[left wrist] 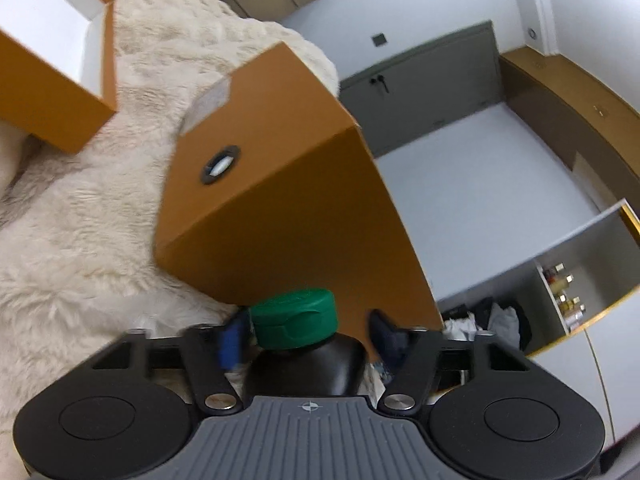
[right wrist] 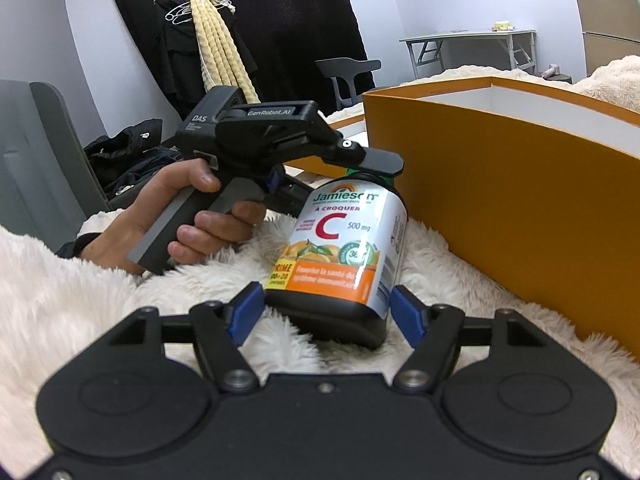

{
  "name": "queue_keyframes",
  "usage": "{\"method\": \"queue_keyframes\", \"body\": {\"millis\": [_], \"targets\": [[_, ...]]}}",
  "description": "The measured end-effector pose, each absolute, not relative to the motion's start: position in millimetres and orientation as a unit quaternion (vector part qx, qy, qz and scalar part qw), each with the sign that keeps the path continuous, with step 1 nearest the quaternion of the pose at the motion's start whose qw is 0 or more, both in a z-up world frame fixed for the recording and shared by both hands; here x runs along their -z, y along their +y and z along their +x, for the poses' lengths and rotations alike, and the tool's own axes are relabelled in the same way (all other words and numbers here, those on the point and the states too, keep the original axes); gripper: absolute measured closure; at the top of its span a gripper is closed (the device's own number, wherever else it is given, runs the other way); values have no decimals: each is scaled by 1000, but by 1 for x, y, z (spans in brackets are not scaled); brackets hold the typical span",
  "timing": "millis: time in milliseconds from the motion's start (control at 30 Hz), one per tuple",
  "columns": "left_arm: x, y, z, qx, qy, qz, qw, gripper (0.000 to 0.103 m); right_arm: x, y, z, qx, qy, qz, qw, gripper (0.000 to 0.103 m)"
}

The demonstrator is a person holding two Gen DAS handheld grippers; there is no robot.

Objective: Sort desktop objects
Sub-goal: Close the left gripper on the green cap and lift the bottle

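Beside the orange box [right wrist: 520,208], vitamin bottle [right wrist: 340,248] leans on fur. Your left gripper [right wrist: 372,168] pinches its green cap [left wrist: 294,318]; your right gripper [right wrist: 326,316] straddles the base, pads clear. Rigid, glossy label: grip the shoulder.

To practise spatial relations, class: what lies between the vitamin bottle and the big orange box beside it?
Only bare fluffy blanket, seen in the right wrist view, separates bottle and box.

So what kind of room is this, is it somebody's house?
Probably a lived-in room at home, maybe a bedroom: a fluffy cream blanket covers the surface, dark clothes on hangers hang behind it, and an open white cabinet holds small bottles.
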State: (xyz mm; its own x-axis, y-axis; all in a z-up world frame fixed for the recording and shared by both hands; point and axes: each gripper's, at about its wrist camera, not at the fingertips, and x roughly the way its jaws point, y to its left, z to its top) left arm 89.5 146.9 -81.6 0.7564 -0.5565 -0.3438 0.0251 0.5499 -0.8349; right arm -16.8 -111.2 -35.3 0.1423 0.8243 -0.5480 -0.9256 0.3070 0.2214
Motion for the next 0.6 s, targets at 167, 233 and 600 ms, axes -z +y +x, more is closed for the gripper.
{"method": "queue_keyframes", "body": {"millis": [167,233,600], "targets": [[79,143,87,189,290,-426,836,56,38,-109,-21,-583,300,-97,749,30],[82,142,84,183,284,-436,834,56,38,-109,-21,-583,300,-98,749,30],[43,99,70,218,227,-263,912,55,45,-107,-18,-586,310,-96,742,26]]}}
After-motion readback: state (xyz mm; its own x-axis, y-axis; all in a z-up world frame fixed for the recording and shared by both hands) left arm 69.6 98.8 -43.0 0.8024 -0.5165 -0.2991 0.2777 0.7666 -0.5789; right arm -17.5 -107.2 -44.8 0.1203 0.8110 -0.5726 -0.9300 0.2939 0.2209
